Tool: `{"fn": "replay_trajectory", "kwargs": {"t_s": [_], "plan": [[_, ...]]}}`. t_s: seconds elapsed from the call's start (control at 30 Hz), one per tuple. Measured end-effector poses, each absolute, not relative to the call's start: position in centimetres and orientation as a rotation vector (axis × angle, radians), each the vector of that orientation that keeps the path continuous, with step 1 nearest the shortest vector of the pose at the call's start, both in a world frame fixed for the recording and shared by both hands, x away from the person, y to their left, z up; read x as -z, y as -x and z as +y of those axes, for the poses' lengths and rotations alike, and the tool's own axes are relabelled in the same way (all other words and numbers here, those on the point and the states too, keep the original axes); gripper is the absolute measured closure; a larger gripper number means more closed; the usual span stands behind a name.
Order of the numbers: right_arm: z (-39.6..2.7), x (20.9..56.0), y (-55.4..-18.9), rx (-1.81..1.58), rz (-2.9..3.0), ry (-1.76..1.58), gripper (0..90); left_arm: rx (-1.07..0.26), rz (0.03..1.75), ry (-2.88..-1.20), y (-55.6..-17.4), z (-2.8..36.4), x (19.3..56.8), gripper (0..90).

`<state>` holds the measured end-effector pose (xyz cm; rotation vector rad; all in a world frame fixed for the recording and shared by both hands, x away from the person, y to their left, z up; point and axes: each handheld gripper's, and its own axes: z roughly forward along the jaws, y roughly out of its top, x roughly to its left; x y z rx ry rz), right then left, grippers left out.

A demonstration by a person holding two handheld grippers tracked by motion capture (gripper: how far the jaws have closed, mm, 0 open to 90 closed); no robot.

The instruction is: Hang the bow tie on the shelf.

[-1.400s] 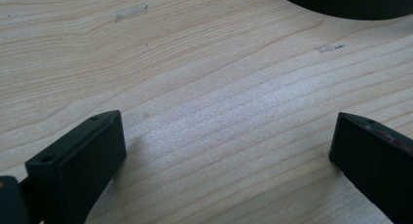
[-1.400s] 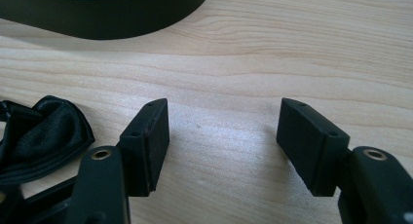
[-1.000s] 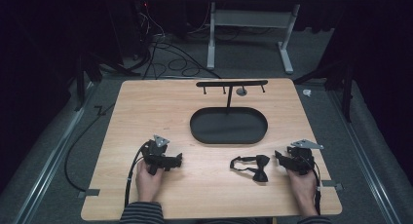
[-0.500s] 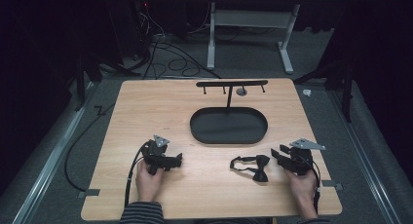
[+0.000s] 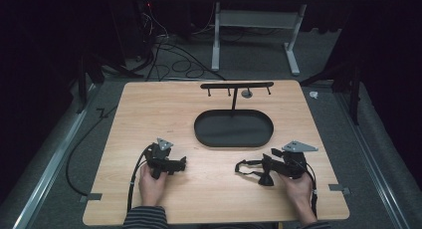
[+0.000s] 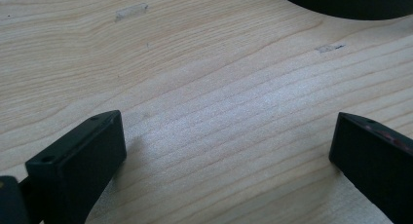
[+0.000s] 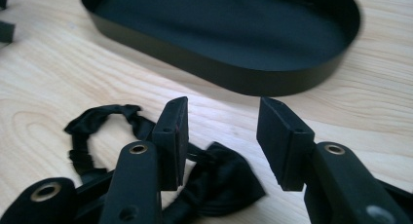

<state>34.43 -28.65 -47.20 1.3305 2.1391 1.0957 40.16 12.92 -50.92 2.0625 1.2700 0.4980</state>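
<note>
So the bow tie (image 5: 255, 170) is lying on the table (image 5: 149, 109), near-right part, a bit nearer than the tray (image 5: 233, 129) and well apart from it. The right gripper (image 5: 272, 165) is right over it. In the right gripper view the jaws stand partly open with a clear gap between them, and they've just been closing from a wider spread. The tie (image 7: 214, 182) sits low under and behind the left jaw there, with its strap (image 7: 92, 121) looping off to the left across the wood. Nothing is actually pinched between the pads as far as I can see, the gap looks straight through to the table and the tray wall (image 7: 243, 83). So no grip on the tie.

Left gripper (image 5: 175, 165) is over on the near-left side of the table, held in the left hand (image 5: 151, 184), well apart from the tie. Its own view shows the jaws wide open over bare wood, nothing between them, just a corner of the tray (image 6: 350, 2) at the far edge.

Beyond the tray there's a little stand (image 5: 237, 86) with a crossbar and pegs, its post rising from the tray's far side. Right hand (image 5: 297, 191) comes in from the near edge, cable trailing back beside it.
</note>
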Motion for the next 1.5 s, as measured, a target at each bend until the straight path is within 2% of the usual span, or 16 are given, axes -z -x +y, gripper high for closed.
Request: {"fn": "replay_trajectory", "kwargs": {"t_s": [1.0,1.17,1.37,1.5], "plan": [[-23.1,48.5,-36.6,-1.025,2.408,-1.212,61.8,-0.498,1.27,-2.062,-40.2,12.9,50.9,0.3],[-22.9,48.9,-36.8,-0.987,2.423,-1.21,65.3,-0.498,1.27,-2.062,-40.2,12.9,50.9,0.3],[-22.8,49.3,-36.6,-0.974,2.426,-1.195,77.6,-0.497,1.269,-2.063,-40.2,12.9,50.9,0.4],[-22.8,49.3,-36.6,-0.972,2.428,-1.195,80.9,-0.497,1.269,-2.063,-40.2,12.9,50.9,0.3]]}}
